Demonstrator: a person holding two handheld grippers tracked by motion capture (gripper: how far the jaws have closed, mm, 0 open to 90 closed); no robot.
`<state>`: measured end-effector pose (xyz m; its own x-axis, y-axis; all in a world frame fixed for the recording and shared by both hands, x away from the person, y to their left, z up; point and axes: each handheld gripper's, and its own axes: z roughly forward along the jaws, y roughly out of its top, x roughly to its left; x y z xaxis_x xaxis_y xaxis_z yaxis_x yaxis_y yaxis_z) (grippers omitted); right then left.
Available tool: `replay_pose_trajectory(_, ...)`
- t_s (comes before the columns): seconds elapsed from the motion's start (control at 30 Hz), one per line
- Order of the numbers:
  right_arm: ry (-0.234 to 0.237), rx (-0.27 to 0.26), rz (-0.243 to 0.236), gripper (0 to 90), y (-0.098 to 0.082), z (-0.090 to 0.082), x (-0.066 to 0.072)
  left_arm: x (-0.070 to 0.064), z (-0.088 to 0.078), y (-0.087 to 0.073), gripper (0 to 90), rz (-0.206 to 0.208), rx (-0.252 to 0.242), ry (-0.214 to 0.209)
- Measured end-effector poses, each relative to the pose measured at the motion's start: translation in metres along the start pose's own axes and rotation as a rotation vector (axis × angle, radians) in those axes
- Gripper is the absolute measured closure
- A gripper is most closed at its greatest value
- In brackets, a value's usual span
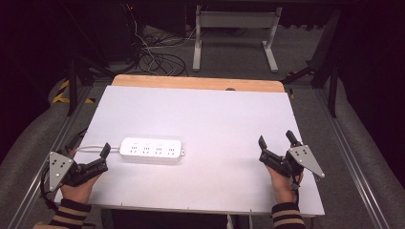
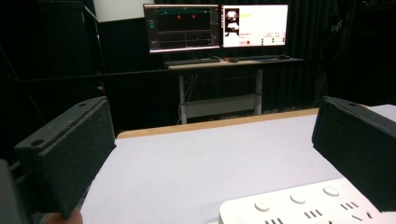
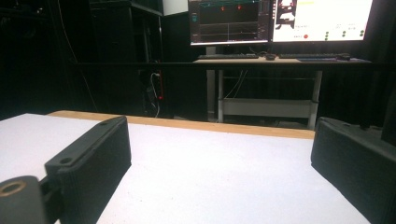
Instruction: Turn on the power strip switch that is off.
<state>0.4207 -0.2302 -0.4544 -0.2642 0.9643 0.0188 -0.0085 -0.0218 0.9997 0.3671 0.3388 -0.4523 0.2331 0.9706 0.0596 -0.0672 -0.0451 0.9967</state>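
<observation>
1. The bench [image 1: 200, 119] has a flat, smooth white top with a light wood strip along its far edge.
2. A long white power strip [image 1: 152, 150] with rounded ends lies flat near the left side. It has four sets of holes and small round buttons, and a thin white cord comes out of its left end.
3. The left claw [image 1: 90, 152] is spread wide, just beside that left end, holding nothing.
4. The right claw [image 1: 276, 142] is spread wide too, well apart from the strip.
5. The jaw pads look black, blocky and rough.

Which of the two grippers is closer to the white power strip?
The left gripper: it sits just beside the power strip's cable end, while the right gripper is far across the table.
</observation>
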Motion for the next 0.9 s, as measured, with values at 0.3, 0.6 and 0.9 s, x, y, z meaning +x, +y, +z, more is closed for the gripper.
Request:
replay_pose_trajectory(0.3, -0.004, -0.004, -0.002, 5.6, 0.0008, -0.0035, -0.0002, 0.0008, 0.0001, 0.0008, 0.1, -0.006, -0.004, -0.002)
replay_pose_trajectory(0.6, 0.001, -0.005, -0.007, 5.7, 0.0009, -0.0024, 0.0007, 0.0018, -0.0007, 0.0018, 0.5, 0.001, 0.011, 0.001)
replay_pose_trajectory(0.9, 0.001, -0.006, -0.009, 5.7, 0.001, -0.0022, 0.0008, 0.002, -0.0015, 0.0016, 7.4, 0.014, 0.0, -0.014)
